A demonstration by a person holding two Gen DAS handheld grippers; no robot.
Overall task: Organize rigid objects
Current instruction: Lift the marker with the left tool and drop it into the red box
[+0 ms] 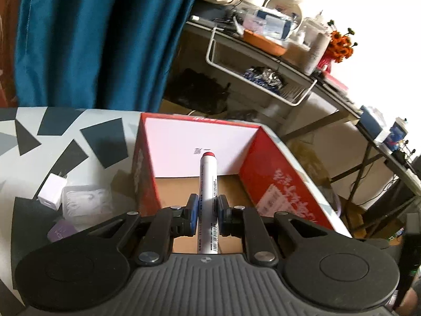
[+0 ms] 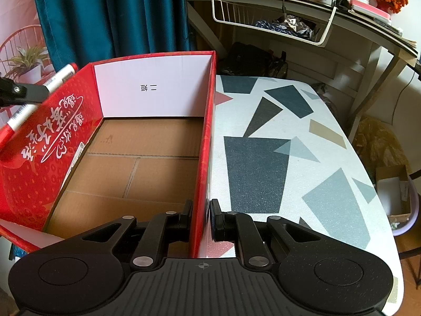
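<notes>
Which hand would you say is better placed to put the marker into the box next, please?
The left. The left gripper is shut on the marker and hangs over the open box. The right gripper is clamped on the box's side wall, probably steadying it, so it is not free.

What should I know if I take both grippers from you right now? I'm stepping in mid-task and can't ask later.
Left gripper: shut on the red-capped marker, held above the red box.
Right gripper: shut on the box's right wall, steadying it.
Box floor shows bare cardboard; nothing is visibly inside yet.
Waiting on the table left of the box: white charger, clear plastic case, small purple item.
Left: drop the marker in, then probably fetch those three.
</notes>
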